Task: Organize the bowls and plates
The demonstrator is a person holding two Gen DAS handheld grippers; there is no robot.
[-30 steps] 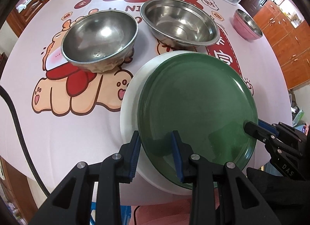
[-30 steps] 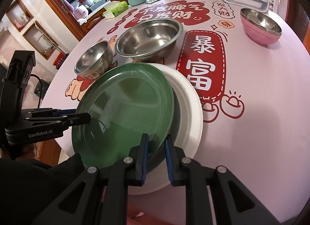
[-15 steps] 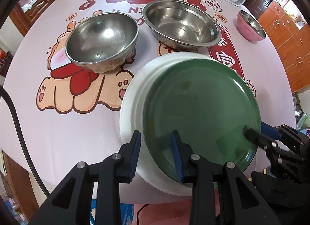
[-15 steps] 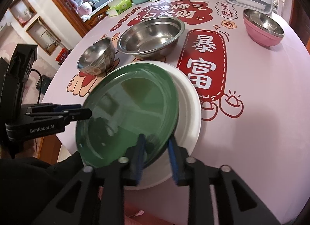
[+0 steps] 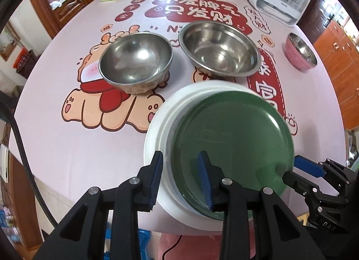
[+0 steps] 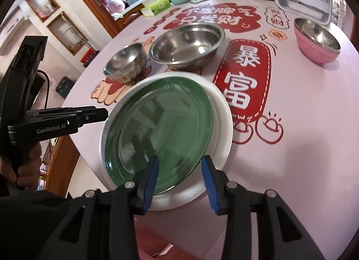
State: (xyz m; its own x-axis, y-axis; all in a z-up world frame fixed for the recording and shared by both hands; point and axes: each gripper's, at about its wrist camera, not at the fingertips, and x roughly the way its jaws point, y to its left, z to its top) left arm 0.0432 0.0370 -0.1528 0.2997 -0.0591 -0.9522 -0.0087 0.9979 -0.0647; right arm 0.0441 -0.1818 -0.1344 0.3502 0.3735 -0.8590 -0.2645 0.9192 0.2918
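Right claw (image 6: 179,179) jaws just opened off the green plate (image 6: 157,134), now nested on the white plate (image 6: 224,125); left claw (image 5: 180,176) still half-closed astride both rims, stacking looks done.

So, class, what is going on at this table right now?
A person holding a two-finger gripper in each hand is stacking dishes. A green plate lies in a larger white plate at the near table edge. The right gripper has just been opening, and its pads now stand clear of the green plate's rim. The left gripper straddles that plate's near rim; whether it presses is unclear. Two steel bowls and a pink bowl wait farther back, unstacked.
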